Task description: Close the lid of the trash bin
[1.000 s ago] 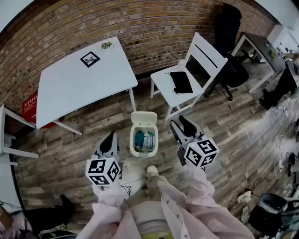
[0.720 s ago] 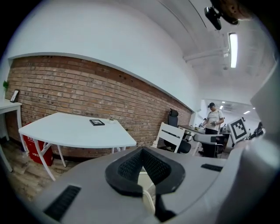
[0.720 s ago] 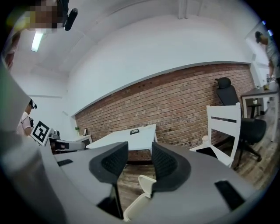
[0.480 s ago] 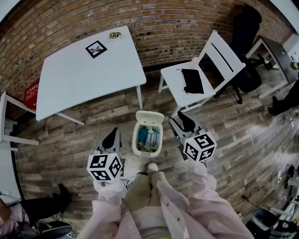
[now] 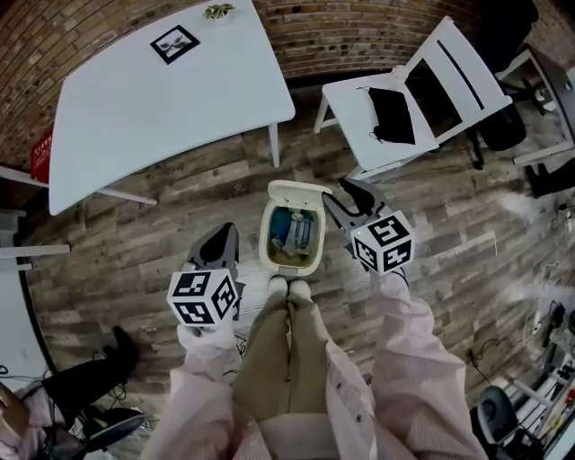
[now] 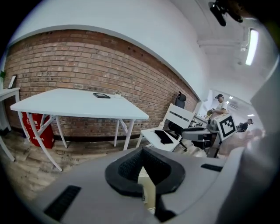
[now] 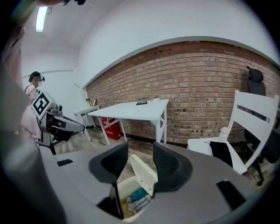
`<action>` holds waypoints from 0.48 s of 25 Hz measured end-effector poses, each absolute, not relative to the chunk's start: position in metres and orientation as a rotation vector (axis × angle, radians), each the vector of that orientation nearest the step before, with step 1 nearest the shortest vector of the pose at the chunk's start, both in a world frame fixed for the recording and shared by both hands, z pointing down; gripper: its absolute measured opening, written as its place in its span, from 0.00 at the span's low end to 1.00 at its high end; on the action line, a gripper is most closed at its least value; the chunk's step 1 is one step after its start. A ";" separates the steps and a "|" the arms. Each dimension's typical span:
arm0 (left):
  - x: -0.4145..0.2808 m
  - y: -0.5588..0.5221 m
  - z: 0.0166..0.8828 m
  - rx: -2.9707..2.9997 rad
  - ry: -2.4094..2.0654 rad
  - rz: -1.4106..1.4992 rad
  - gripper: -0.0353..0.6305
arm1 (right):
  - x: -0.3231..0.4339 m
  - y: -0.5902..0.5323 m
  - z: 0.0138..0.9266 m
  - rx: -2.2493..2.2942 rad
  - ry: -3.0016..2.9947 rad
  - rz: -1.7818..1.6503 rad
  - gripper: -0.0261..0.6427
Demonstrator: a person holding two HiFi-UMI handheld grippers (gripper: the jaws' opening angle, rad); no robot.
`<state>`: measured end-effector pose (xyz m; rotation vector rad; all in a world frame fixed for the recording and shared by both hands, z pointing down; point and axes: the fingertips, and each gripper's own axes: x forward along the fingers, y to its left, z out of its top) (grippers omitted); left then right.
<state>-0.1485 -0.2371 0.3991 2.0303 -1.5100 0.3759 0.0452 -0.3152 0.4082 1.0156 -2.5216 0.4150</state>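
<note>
A small cream trash bin (image 5: 289,235) stands on the wood floor just ahead of my shoes, its lid (image 5: 293,190) swung up at the far side. Blue and white rubbish shows inside. My right gripper (image 5: 345,195) is open and hangs just right of the raised lid. In the right gripper view the lid (image 7: 143,169) and the bin's inside (image 7: 134,197) show through the gap of that gripper (image 7: 140,154). My left gripper (image 5: 223,241) is shut on nothing, left of the bin and apart from it. Its own view (image 6: 141,151) shows a strip of the bin (image 6: 148,192) below the joined tips.
A white table (image 5: 162,90) stands beyond the bin at the left, with a brick wall (image 5: 359,27) behind. A white chair (image 5: 409,94) with a black item (image 5: 392,115) on its seat is at the back right. Someone's dark shoes (image 5: 90,395) are at the lower left.
The view has closed in until the bin lies right before my feet. The right gripper now sits next to the raised lid; the left stays at the bin's left. The lid stays up.
</note>
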 end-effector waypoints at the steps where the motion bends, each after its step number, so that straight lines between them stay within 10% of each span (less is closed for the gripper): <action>1: -0.148 -0.238 0.407 2.023 -1.495 0.384 0.04 | 0.043 -0.317 0.420 0.997 -2.500 0.409 0.28; 12: -0.135 -0.255 0.489 1.995 -1.383 0.450 0.04 | 0.028 -0.336 0.514 0.767 -2.326 0.192 0.28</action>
